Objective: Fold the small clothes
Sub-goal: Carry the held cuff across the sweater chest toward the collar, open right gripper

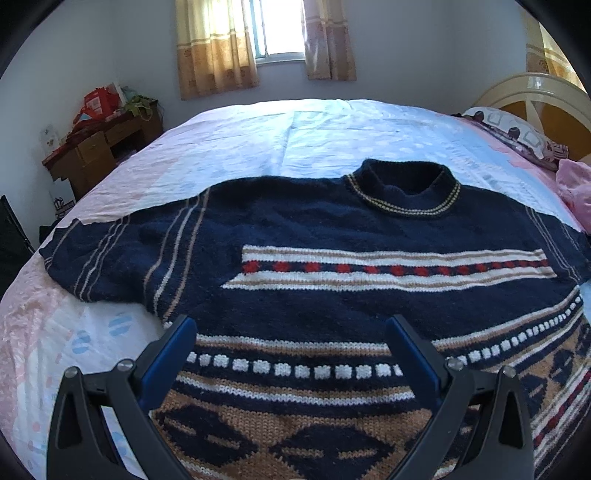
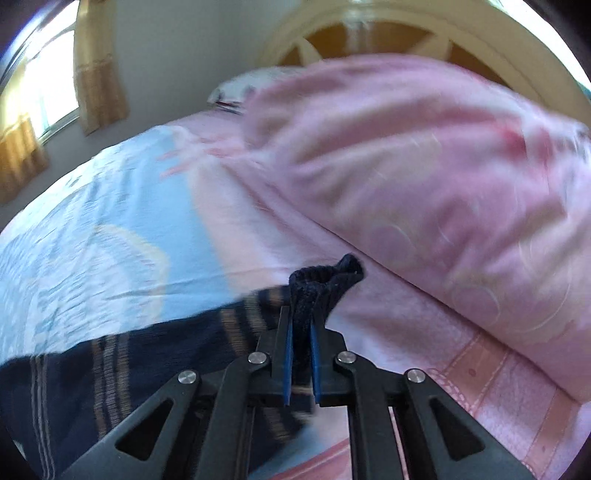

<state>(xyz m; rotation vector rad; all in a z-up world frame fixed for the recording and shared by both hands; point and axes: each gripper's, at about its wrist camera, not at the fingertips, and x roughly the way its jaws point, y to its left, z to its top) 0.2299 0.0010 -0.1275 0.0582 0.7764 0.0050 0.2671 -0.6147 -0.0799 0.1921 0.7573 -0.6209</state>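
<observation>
A navy knitted sweater (image 1: 332, 236) with white, tan and red patterned bands lies flat, front up, on the bed, collar toward the far side. My left gripper (image 1: 291, 325) is open and empty, hovering over the sweater's lower patterned part, its fingers spread wide. In the right wrist view my right gripper (image 2: 301, 317) is shut on the navy cuff (image 2: 325, 280) of the sweater's sleeve (image 2: 147, 354), which trails off to the lower left over the sheet. The view is blurred by motion.
The bed sheet (image 1: 258, 140) is light blue and pink. A pink quilt (image 2: 424, 166) is bunched by the cream headboard (image 2: 369, 22), with a patterned pillow (image 1: 513, 133) beside it. A wooden desk (image 1: 99, 147) stands at the far left under a curtained window (image 1: 280, 29).
</observation>
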